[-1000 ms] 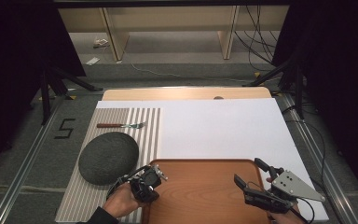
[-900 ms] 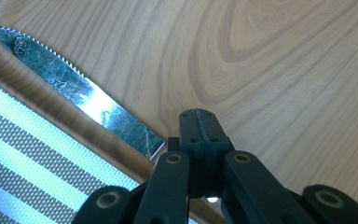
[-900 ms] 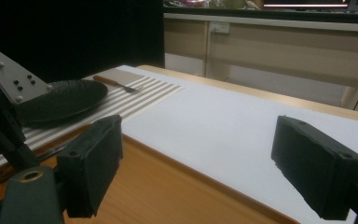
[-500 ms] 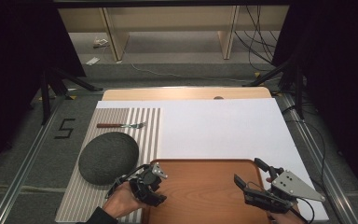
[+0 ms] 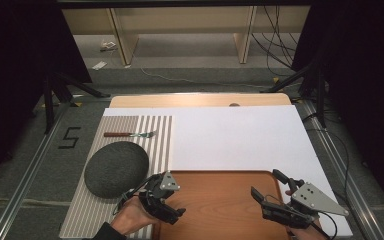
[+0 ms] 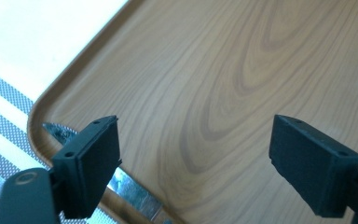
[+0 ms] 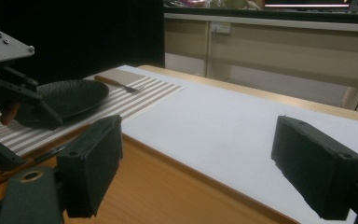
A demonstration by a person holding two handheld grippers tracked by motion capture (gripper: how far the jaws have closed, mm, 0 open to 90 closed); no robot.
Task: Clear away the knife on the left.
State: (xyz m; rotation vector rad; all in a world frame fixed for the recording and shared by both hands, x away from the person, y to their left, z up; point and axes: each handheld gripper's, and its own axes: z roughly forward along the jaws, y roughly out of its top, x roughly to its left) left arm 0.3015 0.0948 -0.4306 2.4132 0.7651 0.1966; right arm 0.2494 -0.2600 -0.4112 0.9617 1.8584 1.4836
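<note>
Both tongs gape wide and empty over the wooden tray [image 5: 220, 200].

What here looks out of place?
A knife lies half across the wooden tray's rim near its corner, by the left gripper, instead of on the striped mat with the fork and dark plate.

My left black two-jaw gripper [image 5: 172, 214]: matte black frame, small grey three-cornered plate on top with dark screw dots.
My right black two-jaw gripper [image 5: 270, 199]: same black frame, larger grey three-cornered plate dotted with screws.
My jaws: thick rectangular black blocks, each with two small holes along the edge.
My cables: thin black leads looping off each gripper.
My sleeve: dark cuff at my left hand [image 5: 130, 217].
</note>
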